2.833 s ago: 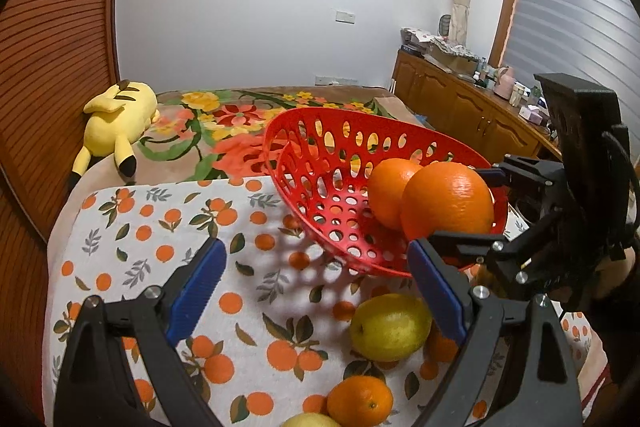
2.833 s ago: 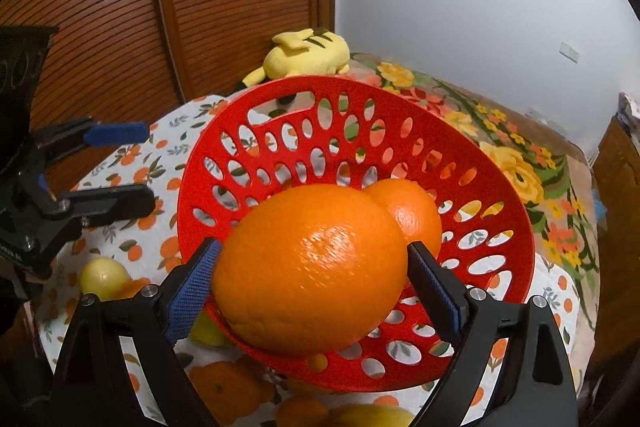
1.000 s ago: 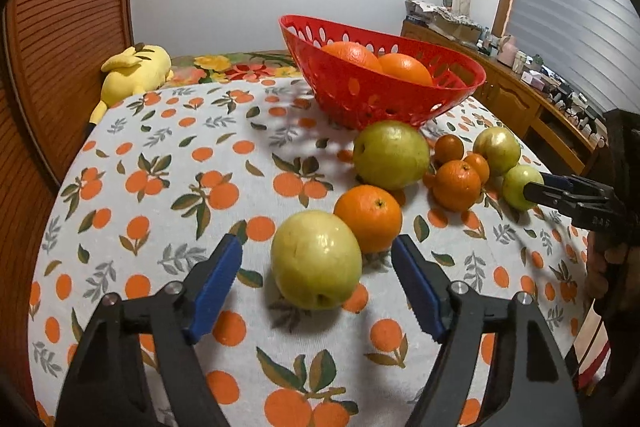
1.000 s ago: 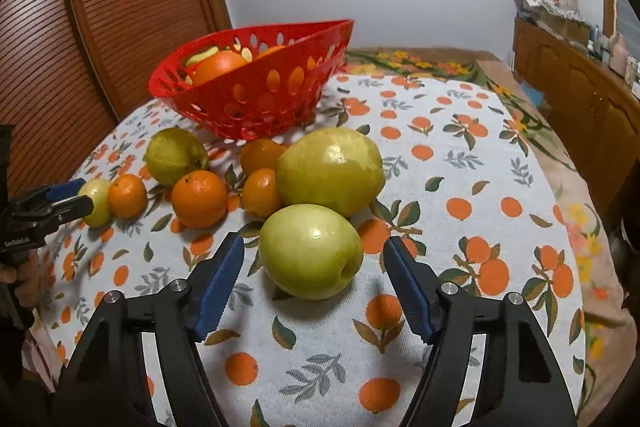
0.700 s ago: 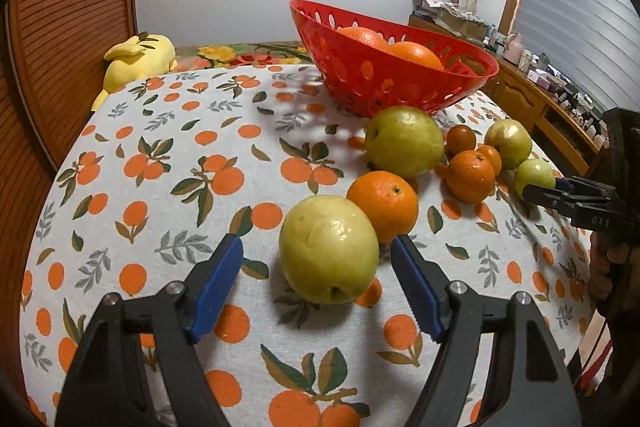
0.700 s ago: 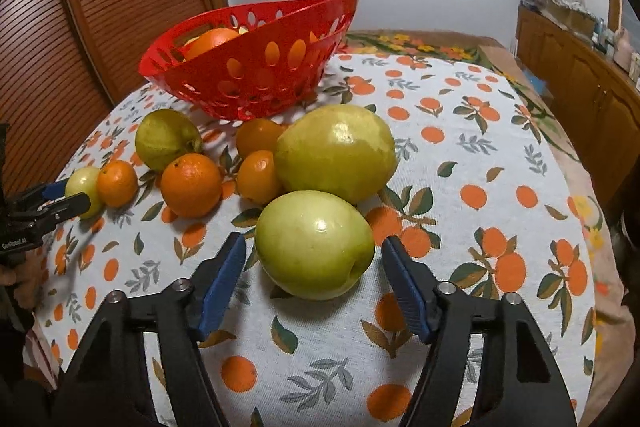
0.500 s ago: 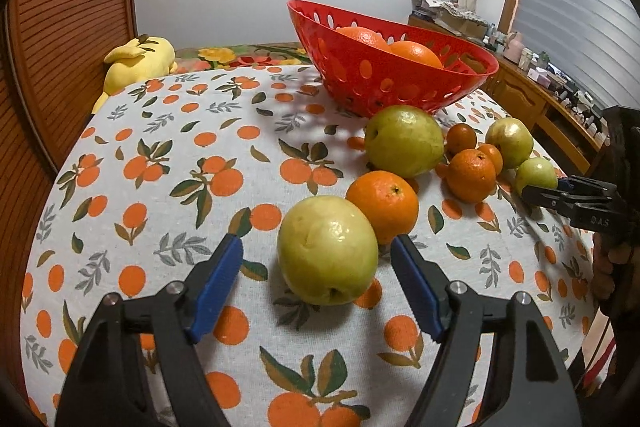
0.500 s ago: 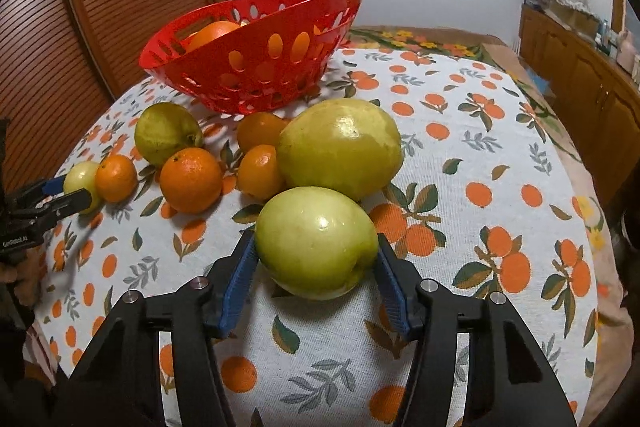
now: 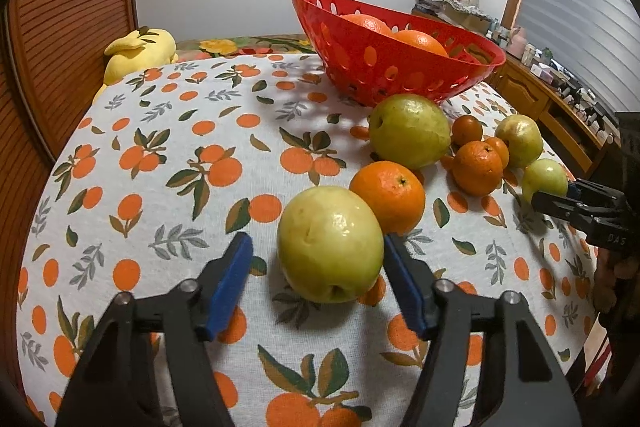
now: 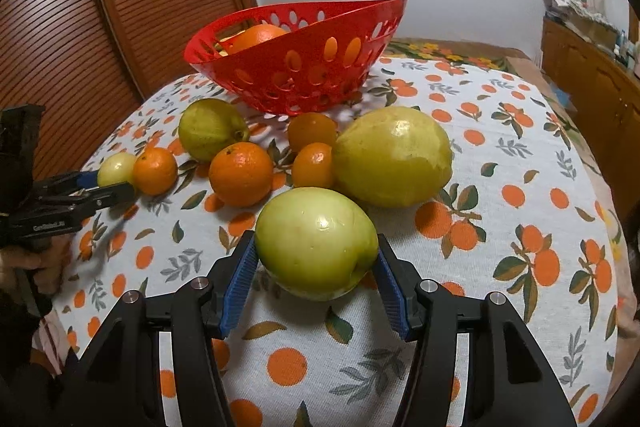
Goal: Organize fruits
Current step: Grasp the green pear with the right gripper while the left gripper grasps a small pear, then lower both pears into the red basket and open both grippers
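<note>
The right gripper (image 10: 316, 275) is clamped on its pear (image 10: 316, 243), while the left gripper's (image 9: 316, 271) fingers, closing round another pear (image 9: 330, 243), should pinch squarely before lifting.

left claw (image 9: 318, 263) angled down, jaws closing, right pad touching, left pad still clear, right claw (image 10: 314, 269) angled down, both pads clamped, hand (image 10: 34, 263) on left handle

Basket (image 10: 304, 67) at back of tablecloth (image 10: 500, 167), oranges (image 10: 256, 37) in it; loose fruit (image 10: 240, 173) clustered in front, plush toy (image 9: 138, 53) behind-left.
</note>
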{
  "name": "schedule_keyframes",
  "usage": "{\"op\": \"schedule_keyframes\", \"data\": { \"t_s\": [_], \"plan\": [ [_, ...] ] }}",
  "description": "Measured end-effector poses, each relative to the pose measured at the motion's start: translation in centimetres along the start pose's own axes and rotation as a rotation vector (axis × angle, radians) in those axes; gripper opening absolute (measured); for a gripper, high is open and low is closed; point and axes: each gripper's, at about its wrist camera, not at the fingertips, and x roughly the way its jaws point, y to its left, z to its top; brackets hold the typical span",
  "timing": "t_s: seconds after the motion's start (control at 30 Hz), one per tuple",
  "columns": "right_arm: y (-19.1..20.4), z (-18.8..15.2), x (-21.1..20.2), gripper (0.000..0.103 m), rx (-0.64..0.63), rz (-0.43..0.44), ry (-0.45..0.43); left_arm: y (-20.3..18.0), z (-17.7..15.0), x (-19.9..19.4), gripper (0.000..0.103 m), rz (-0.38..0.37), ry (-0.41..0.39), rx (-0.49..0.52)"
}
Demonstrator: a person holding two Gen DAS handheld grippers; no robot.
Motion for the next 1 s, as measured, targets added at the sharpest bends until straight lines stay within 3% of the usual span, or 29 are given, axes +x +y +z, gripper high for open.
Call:
{"op": "schedule_keyframes", "data": {
  "t_s": [0.17,1.0],
  "plan": [
    [-0.1,0.0,0.1,0.058,0.003,0.001,0.000,-0.1,-0.2,0.1,0.049,-0.030,-0.003,0.005],
    [0.6,-0.3,-0.1,0.058,-0.034,0.030,-0.028,0.1,-0.1,-1.4,0.048,-0.035,-0.058,-0.016]
  ]
}}
